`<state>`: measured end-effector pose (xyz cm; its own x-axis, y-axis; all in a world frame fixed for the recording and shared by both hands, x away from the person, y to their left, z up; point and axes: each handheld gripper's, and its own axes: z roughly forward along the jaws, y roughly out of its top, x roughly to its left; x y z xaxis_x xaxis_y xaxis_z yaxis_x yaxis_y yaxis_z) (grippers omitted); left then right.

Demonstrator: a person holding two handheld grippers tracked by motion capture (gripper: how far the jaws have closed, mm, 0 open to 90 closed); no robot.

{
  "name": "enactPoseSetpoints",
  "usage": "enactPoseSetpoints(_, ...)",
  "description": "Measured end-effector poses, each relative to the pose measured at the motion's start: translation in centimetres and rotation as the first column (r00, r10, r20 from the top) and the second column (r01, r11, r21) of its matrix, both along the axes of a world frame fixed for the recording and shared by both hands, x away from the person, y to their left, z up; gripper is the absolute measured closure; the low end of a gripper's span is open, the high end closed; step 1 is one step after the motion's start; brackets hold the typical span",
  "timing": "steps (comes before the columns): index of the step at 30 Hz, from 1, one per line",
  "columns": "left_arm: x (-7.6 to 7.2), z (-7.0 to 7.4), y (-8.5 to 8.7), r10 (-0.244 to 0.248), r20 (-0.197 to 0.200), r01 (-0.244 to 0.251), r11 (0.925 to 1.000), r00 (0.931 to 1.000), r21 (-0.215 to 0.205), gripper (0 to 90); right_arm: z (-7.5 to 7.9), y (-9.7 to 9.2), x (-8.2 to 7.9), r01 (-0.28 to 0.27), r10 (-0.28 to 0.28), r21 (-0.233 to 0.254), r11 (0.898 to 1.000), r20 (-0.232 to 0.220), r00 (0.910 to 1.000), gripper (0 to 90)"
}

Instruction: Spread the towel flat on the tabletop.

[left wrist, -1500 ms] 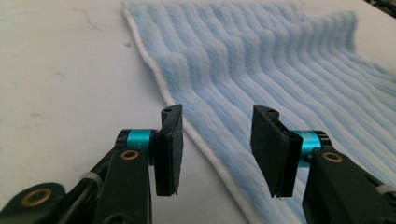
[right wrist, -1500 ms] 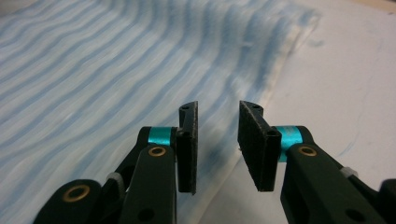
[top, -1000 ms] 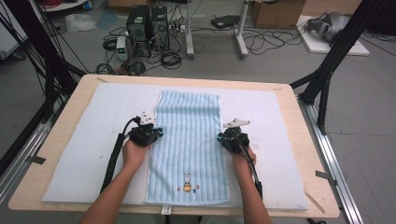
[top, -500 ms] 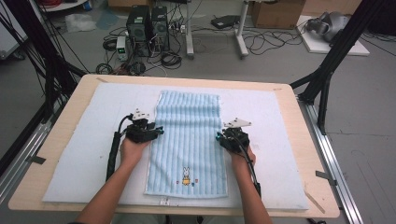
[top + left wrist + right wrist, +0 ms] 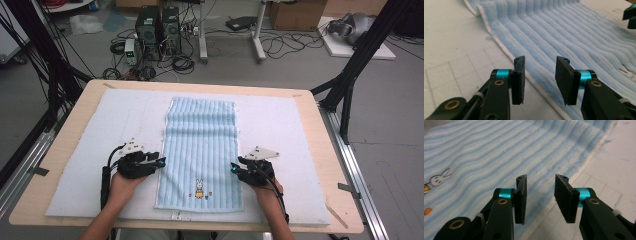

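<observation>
While both sets of jaws stand partly apart with nothing clamped between them, the left hand-held gripper (image 5: 159, 162) sits at the left long edge of the blue striped towel (image 5: 202, 150), and the right hand-held gripper (image 5: 235, 170) sits at the towel's right long edge, each toward the towel's near end. Both have just been parting their jaws, the left then narrowing a little, and in each gripper view the white-bound towel hem runs beneath the gap between the jaws, unpinched. In the left gripper view the left hand-held gripper (image 5: 540, 75) looks along the towel's ridged stripes, with the hem running away up and to the left. In the right gripper view the right hand-held gripper (image 5: 540, 195) hangs over the towel's border. A small rabbit picture (image 5: 199, 188) sits on the towel near its near end, between the two hand-held grippers. Spread flat and lengthwise, the towel lies on a white mat (image 5: 100, 135), which covers most of the wooden counter (image 5: 65, 135).
</observation>
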<state>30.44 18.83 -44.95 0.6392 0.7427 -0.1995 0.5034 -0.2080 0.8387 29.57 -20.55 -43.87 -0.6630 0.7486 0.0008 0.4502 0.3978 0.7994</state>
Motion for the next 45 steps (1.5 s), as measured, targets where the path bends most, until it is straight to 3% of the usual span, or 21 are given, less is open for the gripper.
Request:
enactPoseSetpoints(7, -2.0, 0.0, -0.4, -0.095, -0.001, 0.095, 0.9955, 0.9955, 0.003, 68.9, -0.4, -0.4, -1.9, -0.06, 0.06, 0.004, 0.998, -0.031, 0.9977, 63.5)
enactPoseSetpoints(13, -2.7, -0.1, -0.9, -0.112, 0.004, 0.112, 0.9937, 0.9937, 0.014, 64.3, -0.2, -0.4, -2.1, -0.083, 0.084, 0.036, 0.996, -0.026, 0.9962, 63.9)
enactPoseSetpoints(16, -2.6, -0.1, -1.2, -0.119, -0.012, 0.119, 0.9918, 0.9929, 0.045, 57.8, -0.4, 0.0, -2.0, -0.098, 0.098, 0.02, 0.995, -0.026, 0.9948, 64.7)
enactPoseSetpoints(19, -2.7, -0.2, -1.9, -0.136, -0.014, 0.136, 0.9837, 0.9907, 0.117, 58.6, -0.8, 0.5, -1.9, -0.113, 0.112, -0.025, 0.993, -0.047, 0.9927, 67.2)
enactPoseSetpoints(21, -2.9, -0.1, -2.2, -0.128, 0.008, 0.125, 0.9803, 0.9917, 0.152, 62.5, -1.1, 0.6, -1.9, -0.111, 0.109, -0.025, 0.994, -0.06, 0.9922, 70.0)
enactPoseSetpoints(24, -3.0, -0.1, -2.3, -0.143, 0.01, 0.139, 0.9776, 0.9897, 0.158, 79.5, -1.0, 0.6, -1.8, -0.115, 0.113, -0.018, 0.993, -0.077, 0.9906, 72.3)
enactPoseSetpoints(26, -3.2, -0.1, -2.4, -0.159, 0.017, 0.154, 0.9731, 0.9871, 0.172, 84.6, -1.0, 0.5, -1.8, -0.114, 0.113, -0.012, 0.993, -0.081, 0.9903, 76.5)
enactPoseSetpoints(32, -3.7, -0.1, -1.9, -0.202, -0.009, 0.201, 0.97, 0.9794, 0.136, 86.4, -1.0, 0.3, -2.1, -0.143, 0.143, 0.007, 0.99, -0.103, 0.9844, 84.9)
enactPoseSetpoints(45, -5.5, -0.2, -1.2, -0.24, -0.027, 0.242, 0.9642, 0.9704, 0.11, 87.0, -0.8, 0.0, -3.8, -0.188, 0.186, 0.0, 0.982, -0.124, 0.9746, 84.7)
